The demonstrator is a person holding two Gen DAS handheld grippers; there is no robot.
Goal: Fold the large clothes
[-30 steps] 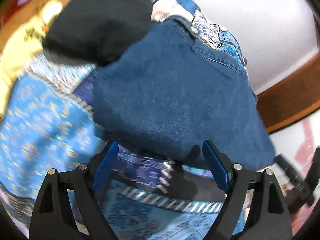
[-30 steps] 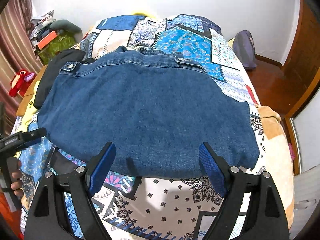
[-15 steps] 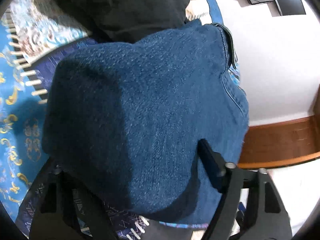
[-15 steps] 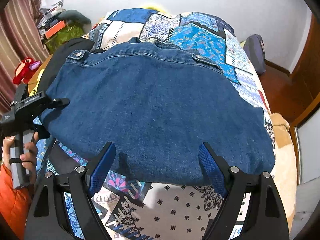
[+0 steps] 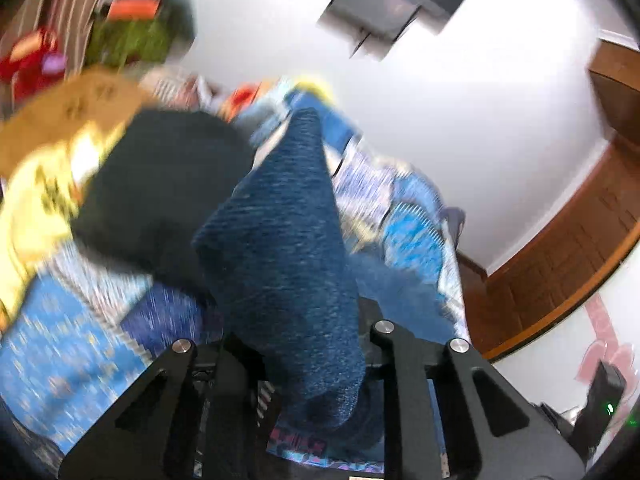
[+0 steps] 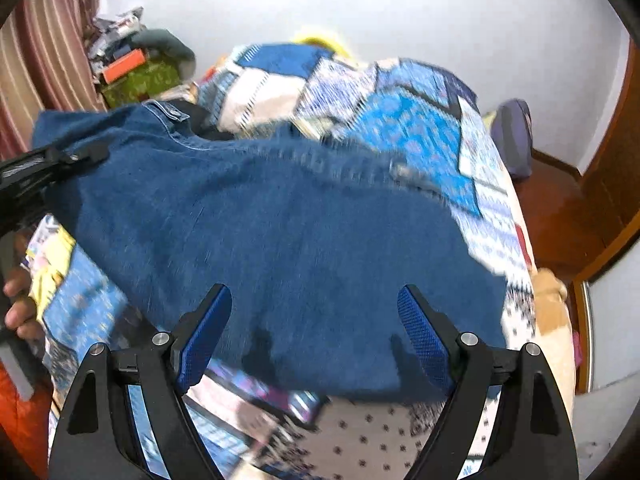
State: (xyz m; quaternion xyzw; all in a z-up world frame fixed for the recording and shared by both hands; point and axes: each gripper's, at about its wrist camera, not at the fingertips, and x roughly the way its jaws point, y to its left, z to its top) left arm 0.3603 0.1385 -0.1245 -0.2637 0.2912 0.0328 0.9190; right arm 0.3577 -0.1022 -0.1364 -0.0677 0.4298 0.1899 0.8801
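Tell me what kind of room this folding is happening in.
Most likely a bedroom: the denim garment lies on a bed with a patchwork quilt, beside striped curtains and a wooden door.

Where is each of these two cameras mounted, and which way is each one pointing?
Left wrist: on the left gripper, looking along its fingers, shut on a raised fold of the denim garment; black garment and wall beyond.
Right wrist: on the right gripper, open, looking across the denim garment on the patchwork bedspread; the person's left hand shows.
Shared: denim garment, bedspread, white wall.
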